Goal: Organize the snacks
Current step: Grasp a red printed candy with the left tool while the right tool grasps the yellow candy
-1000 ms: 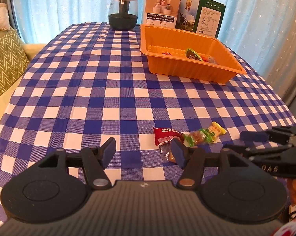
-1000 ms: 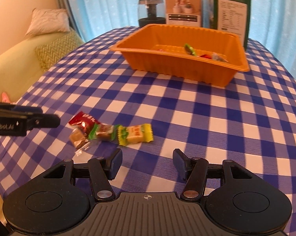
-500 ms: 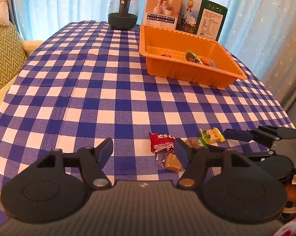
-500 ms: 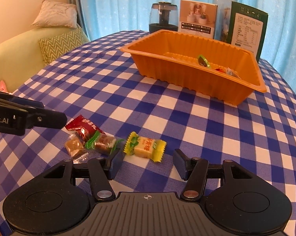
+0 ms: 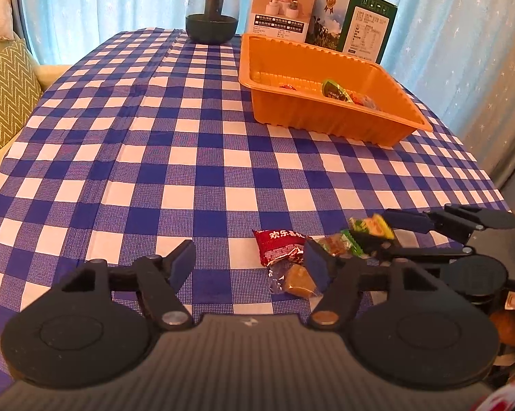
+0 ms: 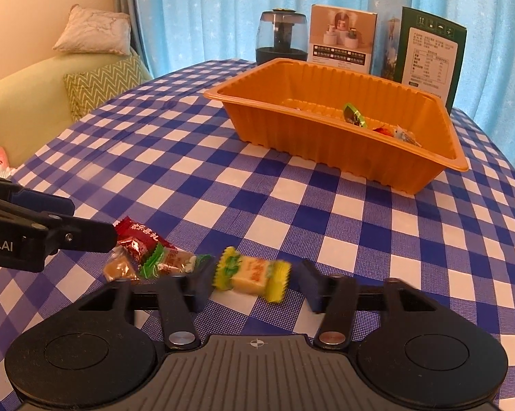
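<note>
Several wrapped snacks lie in a cluster on the blue checked tablecloth: a red packet [image 5: 278, 244] [image 6: 139, 238], a brown caramel [image 5: 298, 278] [image 6: 119, 269], a green-ended sweet [image 5: 336, 244] [image 6: 170, 260] and a yellow candy [image 6: 252, 272] [image 5: 372, 226]. My right gripper [image 6: 254, 282] is open with the yellow candy between its fingers. My left gripper [image 5: 248, 265] is open, its right finger [image 5: 317, 267] beside the caramel. An orange tray [image 5: 326, 121] [image 6: 329, 144] at the far right holds several snacks.
A dark glass jar [image 5: 212, 10] and two upright boxes [image 5: 320, 20] stand behind the tray. A sofa with cushions [image 6: 99, 82] lies left of the table. The table edge curves close on the right [image 5: 490, 178].
Both grippers have moved forward to the snack cluster. The right gripper now straddles the yellow candy, still open. The left gripper's right finger has come alongside the caramel.
</note>
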### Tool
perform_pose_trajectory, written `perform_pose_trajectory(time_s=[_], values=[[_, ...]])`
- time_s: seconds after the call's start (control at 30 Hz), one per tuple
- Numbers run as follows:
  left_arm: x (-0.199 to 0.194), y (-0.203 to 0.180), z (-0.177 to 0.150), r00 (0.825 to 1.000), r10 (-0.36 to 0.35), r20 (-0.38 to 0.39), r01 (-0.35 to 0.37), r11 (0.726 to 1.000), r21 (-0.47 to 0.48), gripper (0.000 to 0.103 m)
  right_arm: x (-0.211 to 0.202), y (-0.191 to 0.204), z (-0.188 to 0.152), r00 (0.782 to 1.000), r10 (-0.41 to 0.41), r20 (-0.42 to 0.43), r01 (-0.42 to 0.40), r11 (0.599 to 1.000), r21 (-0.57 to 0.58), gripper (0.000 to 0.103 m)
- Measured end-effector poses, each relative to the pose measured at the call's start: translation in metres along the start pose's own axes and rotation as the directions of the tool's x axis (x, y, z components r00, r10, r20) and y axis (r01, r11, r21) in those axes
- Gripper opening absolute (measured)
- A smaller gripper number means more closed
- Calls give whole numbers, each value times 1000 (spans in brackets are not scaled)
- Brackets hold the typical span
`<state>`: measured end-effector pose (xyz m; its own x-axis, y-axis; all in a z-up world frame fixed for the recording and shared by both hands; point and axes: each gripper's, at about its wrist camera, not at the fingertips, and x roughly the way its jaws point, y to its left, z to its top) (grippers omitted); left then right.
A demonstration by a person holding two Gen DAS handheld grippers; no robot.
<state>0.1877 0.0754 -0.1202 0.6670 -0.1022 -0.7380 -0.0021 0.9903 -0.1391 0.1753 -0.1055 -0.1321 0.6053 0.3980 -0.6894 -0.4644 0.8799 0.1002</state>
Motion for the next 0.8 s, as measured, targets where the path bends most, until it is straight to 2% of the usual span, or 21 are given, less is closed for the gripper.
perform_pose_trajectory(time_s=[0.07,0.17,0.43,0.63,0.8], values=[[0,-1,0,1000,0,-2,0,1000,3,66,-1,0,1,1000,-2,-7,2,1000,2,34],[1,-2,-1,1000,1,-4,-1,1000,8,66,-3,0,0,1000,-4,-6,4,1000,6,30],[4,-3,0,1000,-6,-7,7,1000,25,66,-10,-12,0,999,-43,-9,44,997,66,28],[13,-8,2,1000,-13,-13,14,998,53,57,-18,-23,3,998,-66,-5,66,992,104,28],[25,-15,3,1000,2,-11,0,995,102,56,-19,-25,4,998,-63,-6,63,991,114,28]])
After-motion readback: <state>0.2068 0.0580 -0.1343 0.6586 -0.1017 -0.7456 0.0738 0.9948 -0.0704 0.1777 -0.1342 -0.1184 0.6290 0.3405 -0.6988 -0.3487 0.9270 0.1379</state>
